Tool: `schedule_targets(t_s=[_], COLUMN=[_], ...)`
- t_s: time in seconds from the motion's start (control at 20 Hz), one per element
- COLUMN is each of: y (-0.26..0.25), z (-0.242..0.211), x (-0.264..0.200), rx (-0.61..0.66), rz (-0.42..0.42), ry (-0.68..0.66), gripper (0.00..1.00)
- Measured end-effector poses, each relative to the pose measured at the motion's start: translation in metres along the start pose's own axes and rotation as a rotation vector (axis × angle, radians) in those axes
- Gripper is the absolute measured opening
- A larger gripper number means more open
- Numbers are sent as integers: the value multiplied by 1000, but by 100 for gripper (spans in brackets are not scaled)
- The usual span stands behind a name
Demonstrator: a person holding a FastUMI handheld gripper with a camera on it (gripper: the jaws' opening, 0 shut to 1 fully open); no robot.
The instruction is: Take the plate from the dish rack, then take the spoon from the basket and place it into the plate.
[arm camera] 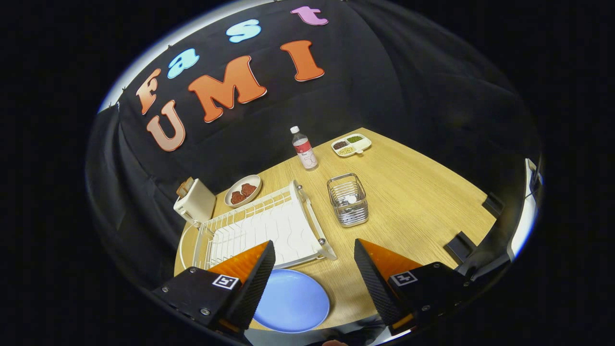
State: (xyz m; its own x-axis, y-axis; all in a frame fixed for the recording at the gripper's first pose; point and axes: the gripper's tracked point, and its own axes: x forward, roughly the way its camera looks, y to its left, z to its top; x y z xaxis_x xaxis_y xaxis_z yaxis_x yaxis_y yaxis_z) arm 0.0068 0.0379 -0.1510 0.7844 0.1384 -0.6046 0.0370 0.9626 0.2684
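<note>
A: Where does the plate (293, 300) sit, taking the dish rack (262, 226) as the mark?
B: Flat on the table (423, 202), just in front of the rack, partly behind one finger.
A: And the gripper (314, 283)?
B: Spread wide, gripping nothing, above the plate.
A: The spoon?
B: The wire basket (348, 199) stands just beside the rack; something pale shows inside, too small to tell.

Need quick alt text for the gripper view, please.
The open gripper holds nothing above a blue plate lying flat on the wooden table, beside the white dish rack. Beyond the fingers stands the wire basket.
</note>
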Motion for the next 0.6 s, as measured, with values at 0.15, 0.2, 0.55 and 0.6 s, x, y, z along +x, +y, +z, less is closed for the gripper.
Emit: schedule_targets(t_s=[0.15,0.2,0.55,0.6], y=[-4,-8,-47,-52], z=[12,19,48,45], x=[2,5,89,101], rx=[-31,-46,-159,-160], rz=[-19,-32,-113,-120], ry=[-38,-59,-127,-105], gripper=[98,98,98,96])
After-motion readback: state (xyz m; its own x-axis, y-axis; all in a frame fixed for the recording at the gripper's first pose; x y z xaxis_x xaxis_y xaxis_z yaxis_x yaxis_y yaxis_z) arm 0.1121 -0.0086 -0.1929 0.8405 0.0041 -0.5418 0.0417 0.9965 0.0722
